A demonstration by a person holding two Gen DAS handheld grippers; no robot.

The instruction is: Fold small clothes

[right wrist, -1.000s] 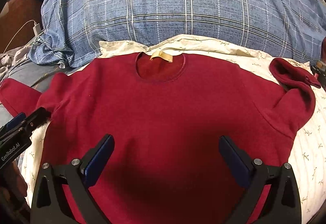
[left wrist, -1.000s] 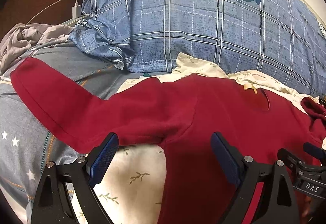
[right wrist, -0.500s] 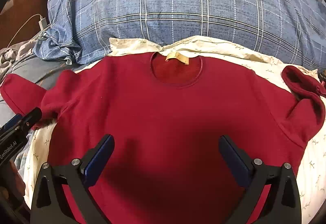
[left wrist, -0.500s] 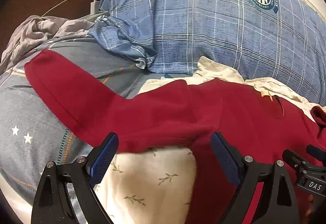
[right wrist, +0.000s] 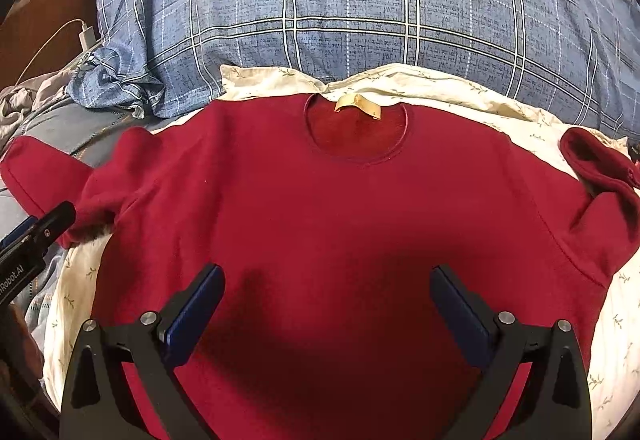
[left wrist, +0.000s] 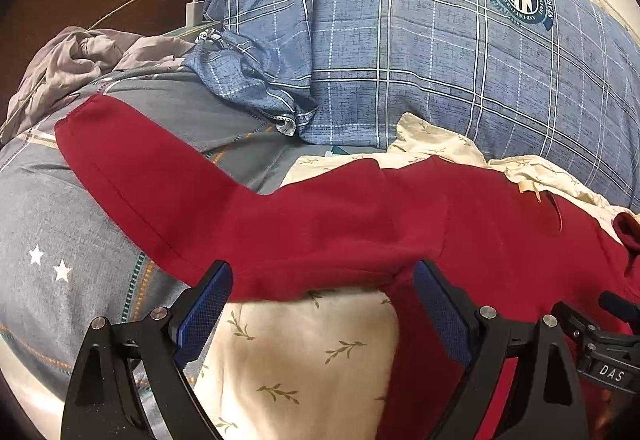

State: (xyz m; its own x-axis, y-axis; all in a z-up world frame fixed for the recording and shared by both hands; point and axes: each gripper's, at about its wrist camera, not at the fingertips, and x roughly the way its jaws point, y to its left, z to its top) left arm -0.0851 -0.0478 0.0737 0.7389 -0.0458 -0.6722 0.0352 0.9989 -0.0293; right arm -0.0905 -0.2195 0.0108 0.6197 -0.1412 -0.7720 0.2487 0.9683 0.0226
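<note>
A dark red sweater lies flat, front up, on a cream sheet with a leaf print spread over the bed. Its long axis runs from the hem, nearest the right wrist camera, up to the round neckline, which points toward a big blue plaid pillow at the far side. A tan label sits inside the back of the collar.

The sweater's left-hand sleeve stretches out straight and sideways, away from the body, off the cream sheet and onto a grey-blue cover with white stars; its cuff points toward a crumpled grey cloth. The other sleeve is bent back on itself, with its cuff lying on the shoulder area near the sheet's edge.

The left tool hovers at the underarm where the outstretched sleeve meets the body, its blue-padded fingers spread wide with nothing between them. The right tool hangs over the lower middle of the sweater's body, its fingers likewise wide apart and empty. Whether either touches the fabric cannot be told.

A white charger with its cable lies beyond the pillow's corner.
</note>
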